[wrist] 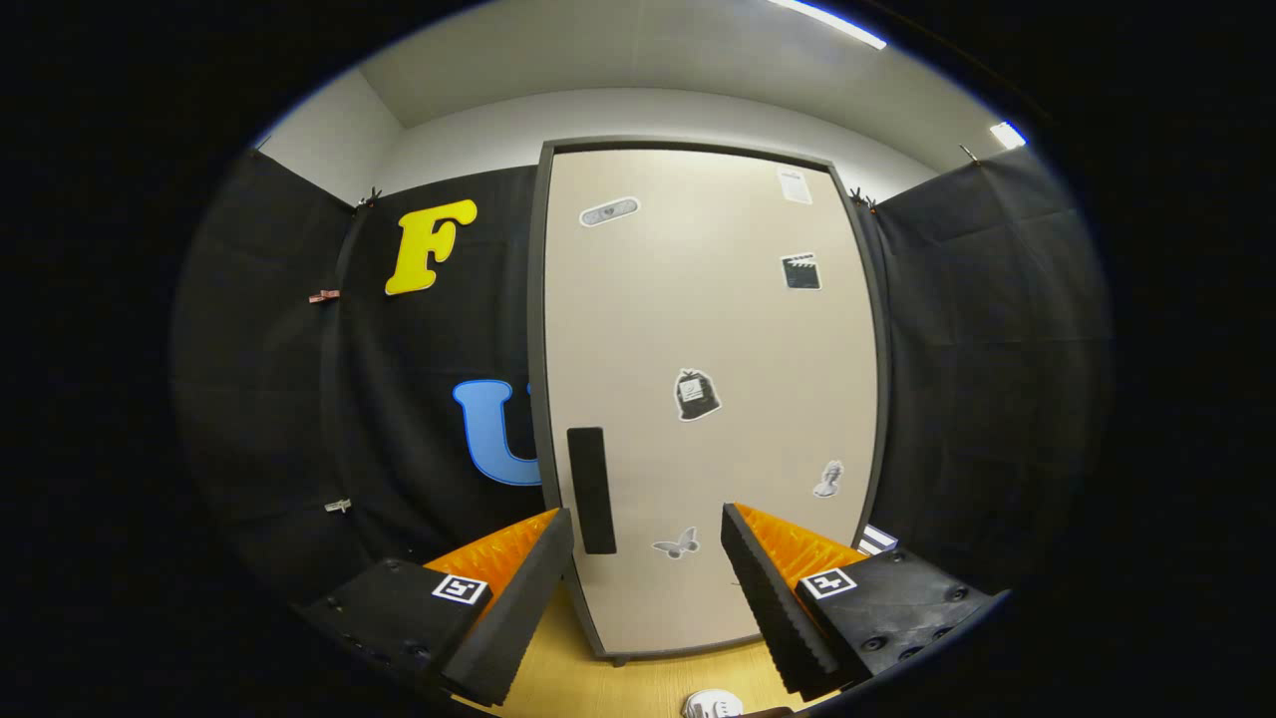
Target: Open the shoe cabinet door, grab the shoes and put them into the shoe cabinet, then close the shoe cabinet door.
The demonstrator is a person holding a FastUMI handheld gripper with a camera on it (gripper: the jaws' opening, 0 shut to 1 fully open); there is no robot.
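Cabinet count stood at one: a single shoe cabinet [708, 399] with one door [718, 329], and that door was closed. One dark upright handle [591, 490] was fitted near the door's left edge, low on the panel. Six small stickers were counted on the door face, among them a butterfly sticker [677, 543] near the bottom and a bag-shaped sticker [696, 394] about the middle. The door was a pale beige panel set in a dark grey frame, and the cabinet stood upright on a light wooden floor [638, 688]. One small white object [712, 704] lay on the floor in the near foreground, between the fingers and towards the right one; too little of it showed to say what it was. One gripper [648, 529] was present, its two fingers spread wide apart and holding nothing. The cabinet stood beyond the fingertips, apart from them, and faced the gripper squarely. The handle appeared just right of the left fingertip, and the butterfly sticker sat in the gap between the two fingers. Black cloth walls [997, 349] hung left and right of the cabinet.
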